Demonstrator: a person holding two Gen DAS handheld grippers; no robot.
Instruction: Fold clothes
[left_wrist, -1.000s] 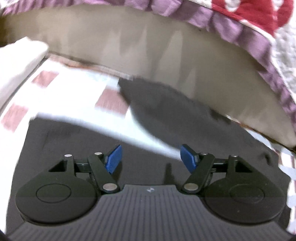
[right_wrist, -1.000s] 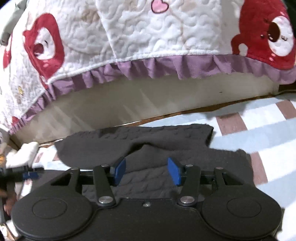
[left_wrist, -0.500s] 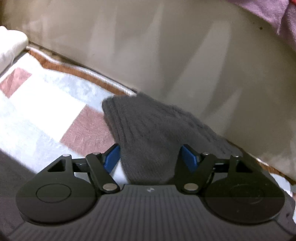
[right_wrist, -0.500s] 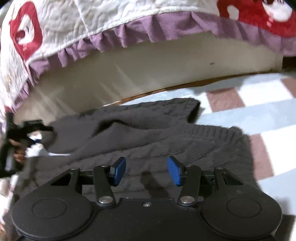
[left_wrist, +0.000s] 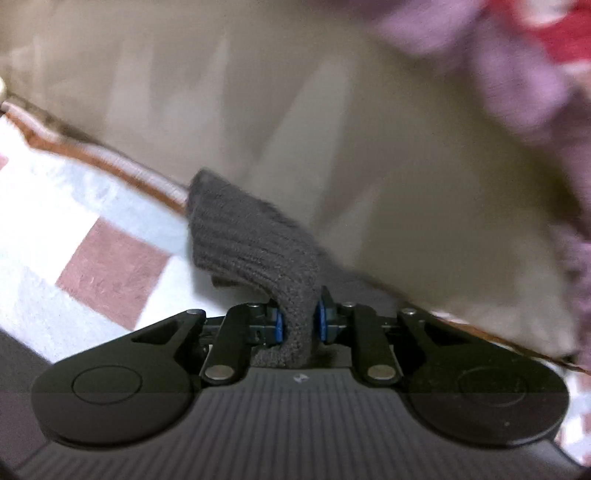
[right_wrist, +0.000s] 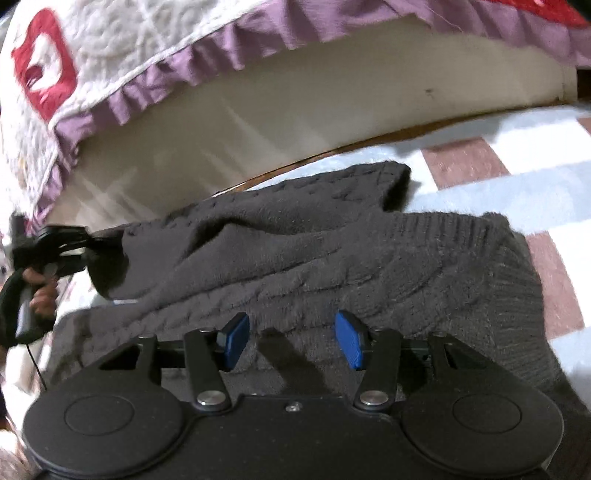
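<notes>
Two handheld grippers work over a dark grey cable-knit sweater (right_wrist: 332, 251) spread on a checked blanket (right_wrist: 517, 147) of white, pale blue and dusty red squares, beside a bed base (right_wrist: 295, 110) draped with a white quilted bedspread (right_wrist: 110, 44) trimmed in a purple ruffle. Left gripper (left_wrist: 299, 325) is clamped on the sweater's sleeve (left_wrist: 243, 236), its blue pads (left_wrist: 279, 325) pressed against a bunched fold of ribbed knit that rises from between them and bends away toward the cuff, which lies at the blanket's brown edge against the base of the bed. Seen from the right wrist view, that same gripper (right_wrist: 99, 240) sits at the far left of the garment, gripped by a hand (right_wrist: 40, 291) and holding the sleeve end. Right gripper (right_wrist: 291, 343) hangs low over the near side of the sweater with its blue pads (right_wrist: 351, 343) well apart and nothing between them, its shadow falling on the knit beneath; whether it touches the fabric cannot be told
</notes>
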